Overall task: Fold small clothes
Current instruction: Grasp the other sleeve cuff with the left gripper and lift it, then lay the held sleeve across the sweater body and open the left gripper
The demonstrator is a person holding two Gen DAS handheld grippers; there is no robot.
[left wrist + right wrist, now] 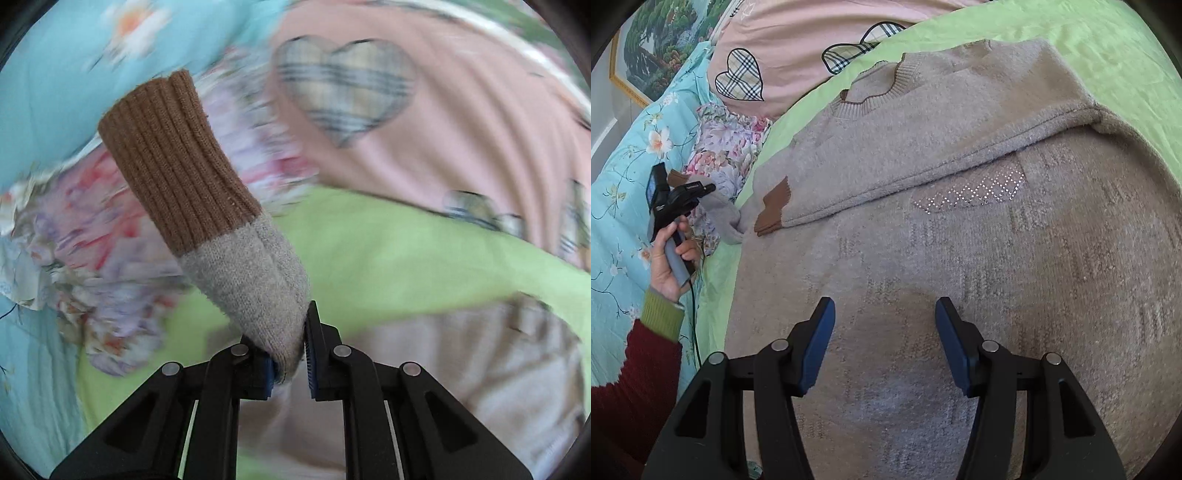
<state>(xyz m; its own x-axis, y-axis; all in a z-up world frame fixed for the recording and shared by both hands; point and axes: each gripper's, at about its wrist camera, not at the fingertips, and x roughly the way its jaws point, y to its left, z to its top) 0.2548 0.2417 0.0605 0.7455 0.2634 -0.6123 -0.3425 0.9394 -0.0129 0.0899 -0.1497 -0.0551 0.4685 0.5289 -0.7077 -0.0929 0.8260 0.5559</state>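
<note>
One sleeve was clamped in the left gripper, lifted at nine o'clock of the sweater on the bed; the right gripper hovered apart, empty. Next, probably, laying it across the chest.

Our left wrist view looked forward and downward along its fingers, very close to the sleeve, facing the pink pillow. Our right wrist view looked down from close above the sweater, facing the far pillows. Both shared the green sheet, the pillow and the floral cloth.
</note>
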